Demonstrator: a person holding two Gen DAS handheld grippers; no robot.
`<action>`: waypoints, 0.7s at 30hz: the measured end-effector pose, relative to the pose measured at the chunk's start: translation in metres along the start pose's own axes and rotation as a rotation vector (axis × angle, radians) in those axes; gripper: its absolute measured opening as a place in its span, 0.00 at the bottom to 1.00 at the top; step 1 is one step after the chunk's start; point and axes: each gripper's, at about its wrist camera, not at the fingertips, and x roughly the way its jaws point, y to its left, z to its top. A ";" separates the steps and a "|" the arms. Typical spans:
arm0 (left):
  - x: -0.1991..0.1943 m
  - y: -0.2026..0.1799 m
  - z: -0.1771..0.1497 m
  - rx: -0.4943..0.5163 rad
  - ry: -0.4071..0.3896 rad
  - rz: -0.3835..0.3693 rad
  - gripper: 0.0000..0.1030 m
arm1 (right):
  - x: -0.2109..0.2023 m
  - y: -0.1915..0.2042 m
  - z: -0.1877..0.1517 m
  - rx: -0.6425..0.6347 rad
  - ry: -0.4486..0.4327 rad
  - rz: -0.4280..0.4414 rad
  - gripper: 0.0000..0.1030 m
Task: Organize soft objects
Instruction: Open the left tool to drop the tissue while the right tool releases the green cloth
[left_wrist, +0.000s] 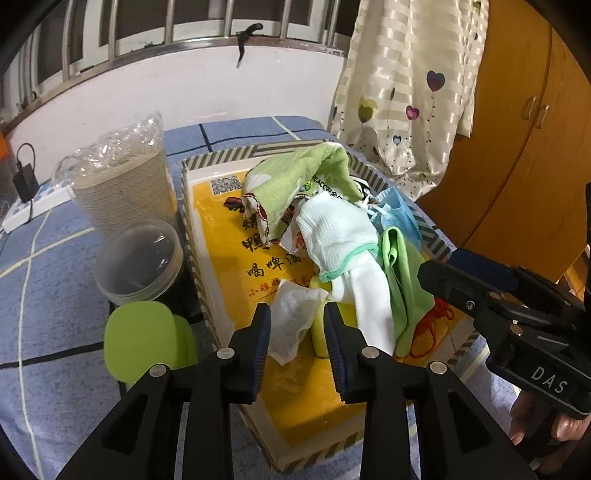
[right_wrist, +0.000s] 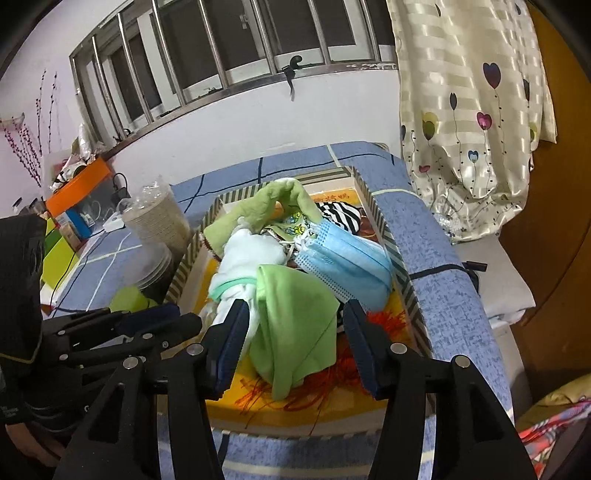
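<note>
A striped-rim cardboard box (left_wrist: 192, 236) with a yellow printed liner holds a pile of soft things: a green patterned cloth (left_wrist: 291, 181), a white sock with green trim (left_wrist: 332, 236), a green cloth (left_wrist: 402, 280), a blue face mask (left_wrist: 395, 214) and a crumpled white tissue (left_wrist: 291, 317). My left gripper (left_wrist: 297, 332) is open, its fingers on either side of the tissue and a yellow sponge (left_wrist: 318, 336). My right gripper (right_wrist: 295, 332) is open over the green cloth (right_wrist: 295, 317), next to the mask (right_wrist: 343, 262) and sock (right_wrist: 243, 258); it also shows in the left wrist view (left_wrist: 480, 291).
The box (right_wrist: 402, 284) rests on a blue checked bed cover (left_wrist: 48, 280). Left of it stand a stack of paper cups in plastic (left_wrist: 122, 184), clear round containers (left_wrist: 140, 254) and green pads (left_wrist: 140, 339). A heart-print curtain (left_wrist: 406, 81) and wooden wardrobe (left_wrist: 524, 140) are at right.
</note>
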 end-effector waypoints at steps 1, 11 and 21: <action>-0.002 0.000 0.000 0.001 -0.004 0.002 0.29 | -0.001 0.001 0.000 -0.001 -0.001 -0.001 0.52; -0.031 -0.004 -0.010 0.002 -0.044 0.015 0.31 | -0.021 0.013 -0.007 -0.024 -0.011 -0.006 0.53; -0.058 -0.002 -0.026 -0.005 -0.074 0.016 0.31 | -0.039 0.035 -0.018 -0.072 -0.012 0.006 0.52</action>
